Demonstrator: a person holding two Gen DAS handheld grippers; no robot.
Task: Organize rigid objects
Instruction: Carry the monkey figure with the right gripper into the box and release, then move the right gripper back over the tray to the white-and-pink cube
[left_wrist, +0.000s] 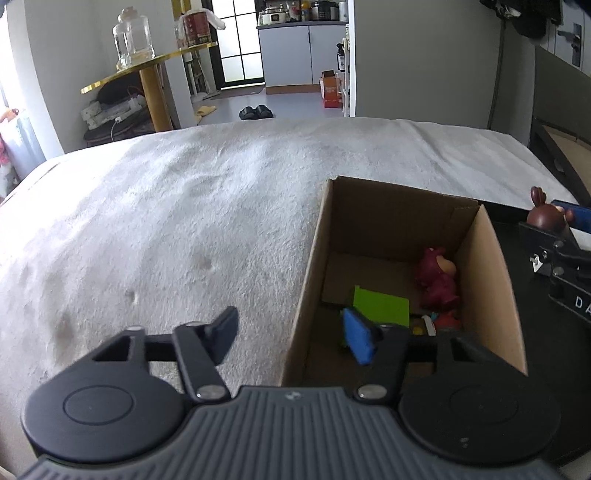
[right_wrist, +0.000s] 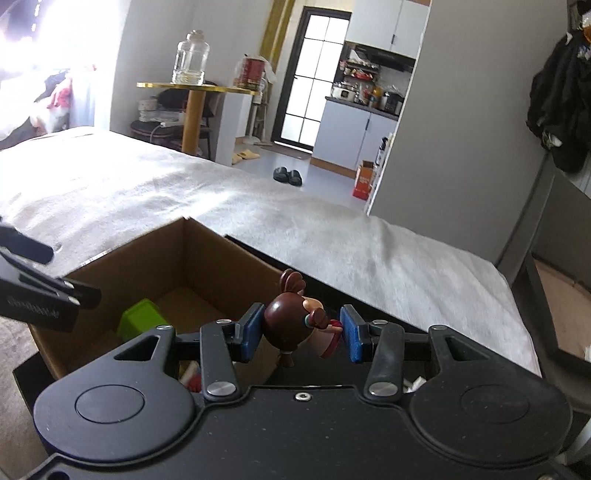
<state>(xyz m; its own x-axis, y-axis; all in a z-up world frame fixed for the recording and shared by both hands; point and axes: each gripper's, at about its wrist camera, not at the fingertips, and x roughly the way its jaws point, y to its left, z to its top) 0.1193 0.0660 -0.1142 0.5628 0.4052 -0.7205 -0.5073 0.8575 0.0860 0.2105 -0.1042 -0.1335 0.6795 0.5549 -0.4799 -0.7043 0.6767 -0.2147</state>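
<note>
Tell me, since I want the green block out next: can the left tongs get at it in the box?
Probably yes: the left tongs are empty, the cardboard box is open-topped, and the green block lies uncovered.

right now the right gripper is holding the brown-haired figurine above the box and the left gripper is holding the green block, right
Not quite. The left gripper holds nothing: in the left wrist view its jaws stand apart over the cardboard box, and the green block lies inside it. The right gripper does grip the brown-haired figurine, as the right wrist view shows.

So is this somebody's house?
Probably yes, a small flat: a kitchen counter crowded with pots, black slippers on the floor by the door, and a glass jar on a gold side table.
</note>
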